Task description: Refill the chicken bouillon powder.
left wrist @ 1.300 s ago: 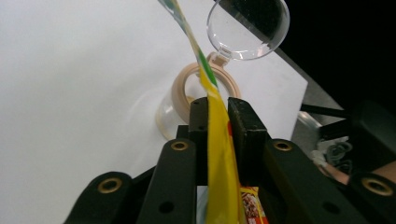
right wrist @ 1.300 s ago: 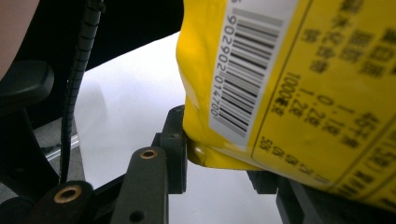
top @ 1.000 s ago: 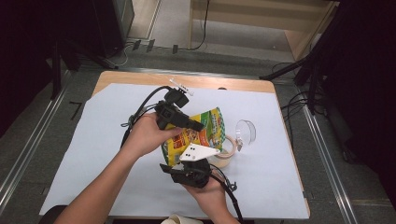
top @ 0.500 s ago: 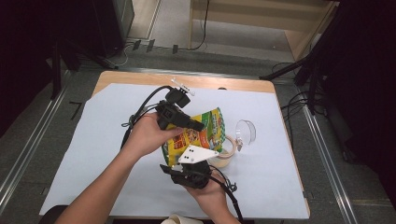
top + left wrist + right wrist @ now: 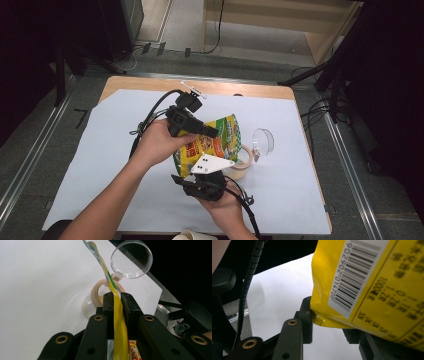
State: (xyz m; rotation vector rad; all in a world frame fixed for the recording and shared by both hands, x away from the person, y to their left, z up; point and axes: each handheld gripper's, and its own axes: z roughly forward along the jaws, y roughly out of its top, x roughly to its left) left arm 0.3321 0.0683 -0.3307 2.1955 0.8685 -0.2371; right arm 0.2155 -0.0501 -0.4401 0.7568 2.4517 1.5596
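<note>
Clear jar (image 5: 239,167), tan-rimmed, standing upright on the white sheet (image 5: 100,165) that covers the table; hinged clear lid (image 5: 263,140) swung open to its far side; contents cannot be made out. Yellow snack bag (image 5: 212,142), printed front facing up in the high view, barcode on the back, held above the sheet and directly over the jar. Long axis runs diagonally, near-left end to far-right end, with the far-right end sloping toward the jar's mouth. Left gripper (image 5: 115,298): clamped on the bag's thin upper edge. Right gripper (image 5: 329,322): closed on the bag's lower corner, pads pressing either side.
</note>
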